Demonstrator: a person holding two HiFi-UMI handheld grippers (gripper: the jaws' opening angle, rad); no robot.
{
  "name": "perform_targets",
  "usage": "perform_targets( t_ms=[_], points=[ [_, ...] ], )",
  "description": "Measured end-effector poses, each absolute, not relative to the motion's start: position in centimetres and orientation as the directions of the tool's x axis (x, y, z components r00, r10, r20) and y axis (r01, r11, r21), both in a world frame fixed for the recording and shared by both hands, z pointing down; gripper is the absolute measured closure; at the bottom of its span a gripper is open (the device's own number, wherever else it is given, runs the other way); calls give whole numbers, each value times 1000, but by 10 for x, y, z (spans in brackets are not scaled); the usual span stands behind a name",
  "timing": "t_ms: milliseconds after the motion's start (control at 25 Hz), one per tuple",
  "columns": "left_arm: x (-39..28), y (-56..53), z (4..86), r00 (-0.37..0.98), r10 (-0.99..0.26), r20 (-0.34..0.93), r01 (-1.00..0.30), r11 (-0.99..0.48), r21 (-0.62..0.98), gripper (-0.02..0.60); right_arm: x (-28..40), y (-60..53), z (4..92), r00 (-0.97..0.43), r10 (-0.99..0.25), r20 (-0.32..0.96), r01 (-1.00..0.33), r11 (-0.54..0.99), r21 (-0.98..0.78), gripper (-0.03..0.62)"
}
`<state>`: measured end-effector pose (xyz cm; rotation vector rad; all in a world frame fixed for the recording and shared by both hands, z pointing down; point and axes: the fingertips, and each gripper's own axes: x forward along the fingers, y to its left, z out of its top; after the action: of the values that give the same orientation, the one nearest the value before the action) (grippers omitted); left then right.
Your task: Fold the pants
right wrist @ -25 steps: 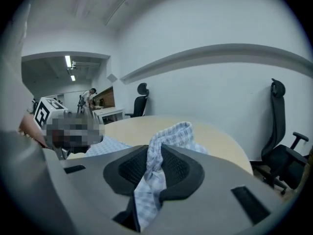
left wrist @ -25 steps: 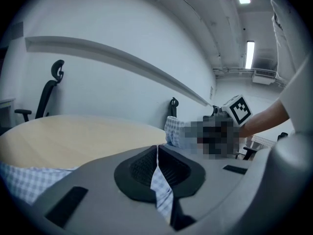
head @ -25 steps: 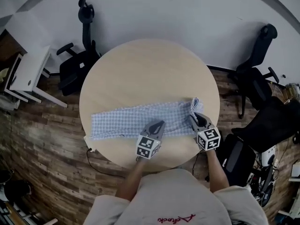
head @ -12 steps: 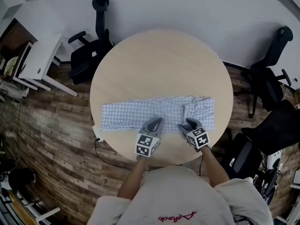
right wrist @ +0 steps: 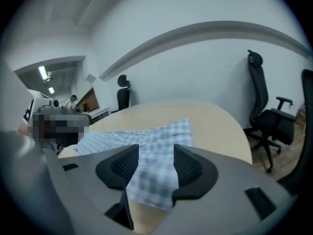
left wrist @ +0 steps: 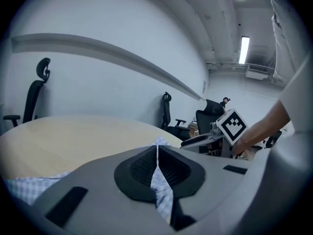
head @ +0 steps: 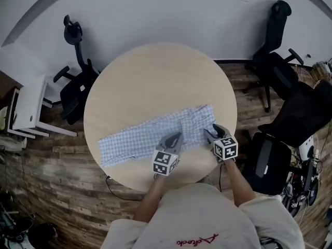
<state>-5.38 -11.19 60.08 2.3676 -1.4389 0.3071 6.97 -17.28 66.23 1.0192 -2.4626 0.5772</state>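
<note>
Nearest the head camera were the person's pale shirt (head: 193, 216) and two bare forearms reaching out over the near edge of the round bench (head: 155, 77). The left gripper (head: 176, 136) was clamped on the pants (head: 140, 139). In the left gripper view its jaws met, with a thin fold of the checked cloth pinched between the ribbed pads and running down out of them. Its marker cube (head: 165, 163) sat over the bench's near rim.

Just to the right, the right gripper (head: 211, 130) had its jaws spread wide. They had just been opening. In the right gripper view the pads stood clear of each other, and the pants lay flat on the bench under the gap without either pad pressing on them. Its marker cube (head: 225, 148) hung near the bench edge.

The pants stretched as a long pale blue-and-white checked band across the near half of the bench, slanting from the lower left up towards the right. Their right end, beside the two grippers, looked slightly rumpled. The far half of the light wooden bench top was bare.

Around the bench was a dark wood-plank floor (head: 46, 175). A black office chair (head: 74, 87) stood at the far left, with a white cabinet (head: 27, 108) beside it. Another black office chair (head: 276, 61) stood at the far right, and a plain white wall (head: 171, 14) rose behind them.
</note>
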Motion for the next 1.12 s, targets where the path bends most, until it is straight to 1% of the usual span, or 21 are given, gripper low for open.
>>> perform_targets(
  t_ms=[120, 240, 520, 680, 760, 800, 920, 1000, 1120],
  points=[
    [-26, -120, 600, 497, -785, 369, -867, -467, 174, 544, 117, -177, 676, -589, -604, 537, -795, 551, -253, 373],
    [-7, -126, 602, 514, -767, 385, -855, -492, 161, 543, 142, -176, 692, -565, -603, 563, -817, 506, -277, 373],
    [6, -129, 605, 485, -766, 423, -868, -482, 122, 543, 142, -183, 717, -593, -539, 598, -795, 512, -327, 375],
    [3, -131, 606, 456, -784, 421, -885, -452, 117, 543, 134, -188, 726, -592, -467, 657, -781, 535, -323, 384],
    [2, -133, 602, 447, -798, 405, -891, -434, 129, 544, 129, -188, 730, -584, -435, 685, -778, 542, -318, 417],
    [2, -134, 601, 445, -802, 398, -893, -429, 132, 545, 127, -187, 732, -582, -422, 695, -775, 547, -318, 453],
    [5, -134, 601, 438, -808, 394, -897, -425, 125, 545, 124, -186, 734, -585, -405, 702, -769, 553, -322, 481],
    [6, -134, 601, 431, -811, 396, -900, -420, 119, 545, 123, -187, 734, -594, -398, 698, -760, 563, -326, 525],
    [3, -137, 602, 425, -811, 402, -902, -418, 111, 545, 122, -190, 731, -610, -404, 682, -756, 554, -348, 539]
  ],
)
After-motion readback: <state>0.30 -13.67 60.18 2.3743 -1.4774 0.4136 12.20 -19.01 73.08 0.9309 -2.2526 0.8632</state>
